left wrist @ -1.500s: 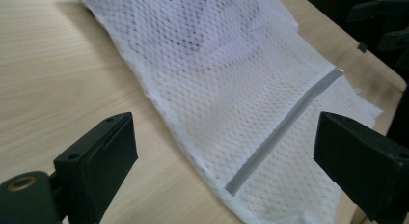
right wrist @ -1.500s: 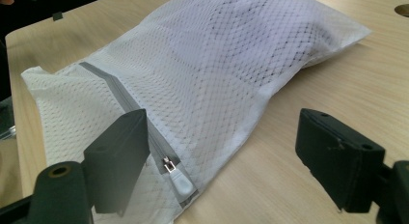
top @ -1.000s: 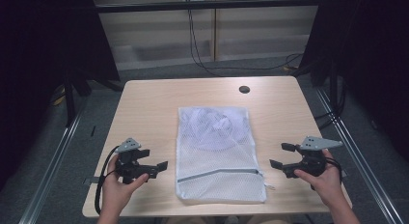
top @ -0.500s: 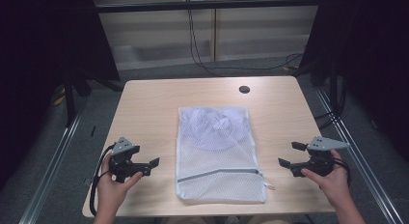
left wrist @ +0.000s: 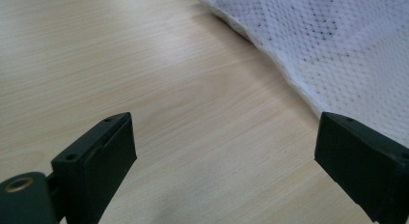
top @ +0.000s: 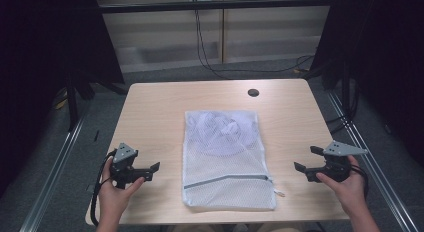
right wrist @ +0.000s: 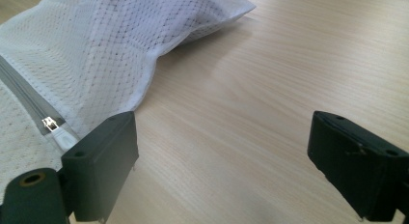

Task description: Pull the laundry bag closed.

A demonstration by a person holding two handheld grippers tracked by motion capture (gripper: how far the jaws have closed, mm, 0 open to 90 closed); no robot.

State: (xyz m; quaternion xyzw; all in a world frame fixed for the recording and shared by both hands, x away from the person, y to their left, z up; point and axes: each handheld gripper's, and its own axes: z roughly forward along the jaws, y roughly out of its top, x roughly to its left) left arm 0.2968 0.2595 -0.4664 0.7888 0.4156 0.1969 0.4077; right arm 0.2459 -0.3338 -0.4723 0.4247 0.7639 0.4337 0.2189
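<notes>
Inside mesh bag, pale contents indistinct; zipper pull visible.

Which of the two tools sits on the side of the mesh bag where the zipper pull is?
The right tool. The zipper pull lies at the right end of the mesh laundry bag, while the left tool faces the bag's plain left edge.

We get a high view looking forward and down over the whole tabletop; both gripper views sit low and close, sharing the mesh bag.
</notes>
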